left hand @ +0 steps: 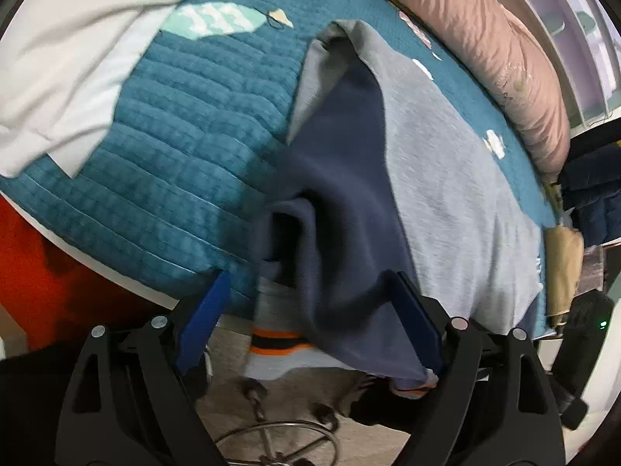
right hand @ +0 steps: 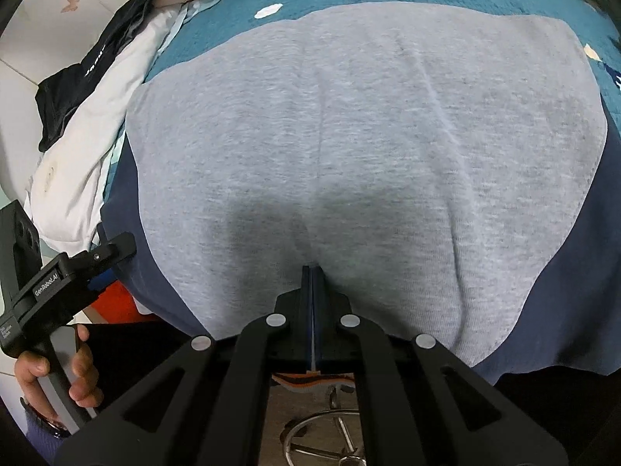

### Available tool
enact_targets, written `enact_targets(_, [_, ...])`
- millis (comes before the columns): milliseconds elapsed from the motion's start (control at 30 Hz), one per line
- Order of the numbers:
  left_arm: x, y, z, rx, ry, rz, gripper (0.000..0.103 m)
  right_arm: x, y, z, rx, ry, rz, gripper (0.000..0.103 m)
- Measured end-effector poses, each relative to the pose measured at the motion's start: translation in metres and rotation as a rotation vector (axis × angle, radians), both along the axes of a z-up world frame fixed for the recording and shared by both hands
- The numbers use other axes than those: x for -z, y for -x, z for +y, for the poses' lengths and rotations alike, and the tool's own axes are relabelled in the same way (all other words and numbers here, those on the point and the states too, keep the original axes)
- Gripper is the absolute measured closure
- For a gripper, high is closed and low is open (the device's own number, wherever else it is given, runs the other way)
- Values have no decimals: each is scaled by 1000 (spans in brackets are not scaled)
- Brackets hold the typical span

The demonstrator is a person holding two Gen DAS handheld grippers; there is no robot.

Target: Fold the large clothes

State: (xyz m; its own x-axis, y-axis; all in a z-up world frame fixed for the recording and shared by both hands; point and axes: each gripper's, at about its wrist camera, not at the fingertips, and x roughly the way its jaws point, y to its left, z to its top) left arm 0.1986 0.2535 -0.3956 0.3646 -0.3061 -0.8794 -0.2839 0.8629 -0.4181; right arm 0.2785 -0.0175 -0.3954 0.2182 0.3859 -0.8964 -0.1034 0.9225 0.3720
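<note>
A grey sweatshirt with navy sleeves lies spread on the teal quilted bed. In the left wrist view its navy sleeve is bunched up and hangs between the fingers of my left gripper, which is open at the bed's near edge; the striped orange cuff dangles below. My right gripper is shut, its tips pressed on the grey body near the hem. The left gripper also shows at the lower left of the right wrist view.
A pink duvet lies along the far side of the bed. A white cloth and a black garment lie beside the sweatshirt. A chair base stands on the floor below the bed edge. An orange surface is at left.
</note>
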Motion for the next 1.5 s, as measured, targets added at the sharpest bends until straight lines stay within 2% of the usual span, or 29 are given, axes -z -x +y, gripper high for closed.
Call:
enact_targets(100, [0, -2, -6, 11, 42, 1, 23, 0, 2, -4, 5, -7, 3, 103])
enact_targets(200, [0, -1, -11, 23, 8, 5, 26, 1, 2, -3, 5, -9, 2, 103])
enact_targets(367, [6, -2, -4, -23, 56, 26, 37, 2, 3, -3, 4, -11, 3, 103])
enact_targets(467, [7, -4, -1, -52, 59, 47, 44, 2, 3, -4, 6, -17, 4, 103])
enact_targets(567, [6, 1, 5, -87, 100, 80, 47, 2, 3, -6, 4, -26, 8, 103])
enact_targets(667, [9, 4, 9, -93, 128, 75, 48, 2, 3, -7, 2, -27, 8, 103])
enact_targets(767, [9, 5, 11, -115, 141, 50, 48, 2, 5, -6, -3, -24, -2, 103])
enact_targets(833, [6, 5, 10, -115, 126, 33, 53, 2, 6, -6, -7, -22, -7, 103])
enact_targets(867, [4, 5, 7, -107, 111, 26, 59, 2, 6, -6, -9, -21, -8, 103])
enact_targets(900, [0, 4, 3, -85, 88, 12, 70, 2, 6, -6, -12, -20, -9, 103])
enact_targets(1000, [-13, 4, -9, -40, 23, -29, 80, 2, 7, -6, -9, -24, -9, 103])
enact_targets(1167, [-39, 9, -17, -9, 23, -118, 84, 3, 8, -7, -2, -38, -5, 103])
enact_targets(1300, [-67, 8, -36, 57, 1, -204, 88, 2, 9, -8, 8, -46, -1, 103])
enact_targets(1500, [-94, 1, -58, 104, -11, -267, 90, -5, 14, -20, 51, -120, -6, 102])
